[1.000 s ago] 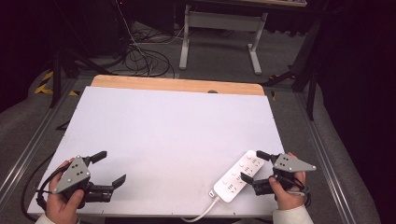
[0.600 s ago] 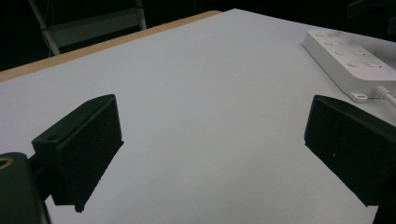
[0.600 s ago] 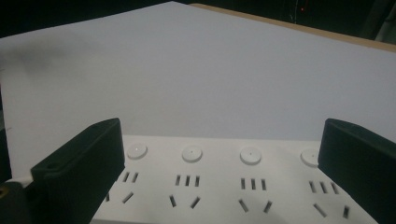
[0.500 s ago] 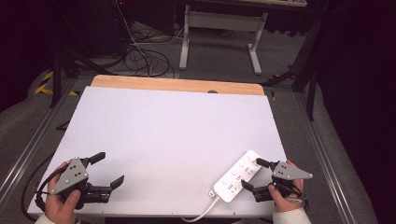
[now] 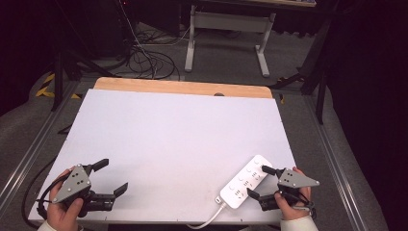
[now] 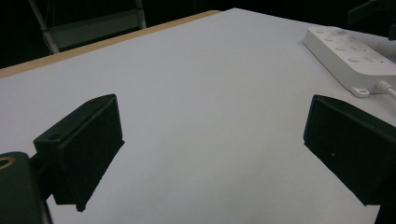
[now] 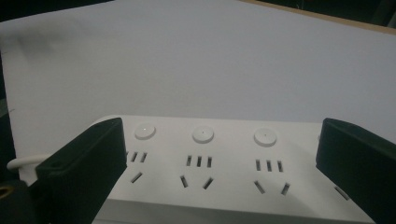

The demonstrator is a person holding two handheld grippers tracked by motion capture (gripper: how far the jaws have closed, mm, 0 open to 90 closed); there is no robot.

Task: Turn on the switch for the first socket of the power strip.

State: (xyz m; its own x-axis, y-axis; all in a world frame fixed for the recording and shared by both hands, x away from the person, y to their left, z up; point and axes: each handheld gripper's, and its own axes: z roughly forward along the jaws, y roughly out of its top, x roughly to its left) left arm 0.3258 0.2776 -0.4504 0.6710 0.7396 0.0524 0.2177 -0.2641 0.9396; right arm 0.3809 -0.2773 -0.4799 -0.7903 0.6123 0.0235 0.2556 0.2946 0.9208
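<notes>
Pulled back from the power strip (image 5: 243, 180), right gripper (image 5: 257, 183) gapes; left gripper (image 5: 111, 177) spread too.

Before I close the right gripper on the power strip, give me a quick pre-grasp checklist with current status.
1. Right gripper open: ok.
2. Power strip lies between its jaws, seen in the right gripper view: ok.
3. Jaws not yet touching the strip: cannot tell.
4. Strip lying flat on the table: ok.
5. Cord free to follow, trailing off the near table edge: cannot tell.
6. Left gripper open, apart from the strip: ok.

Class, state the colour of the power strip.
White; the power strip shows best in the right gripper view.
</notes>
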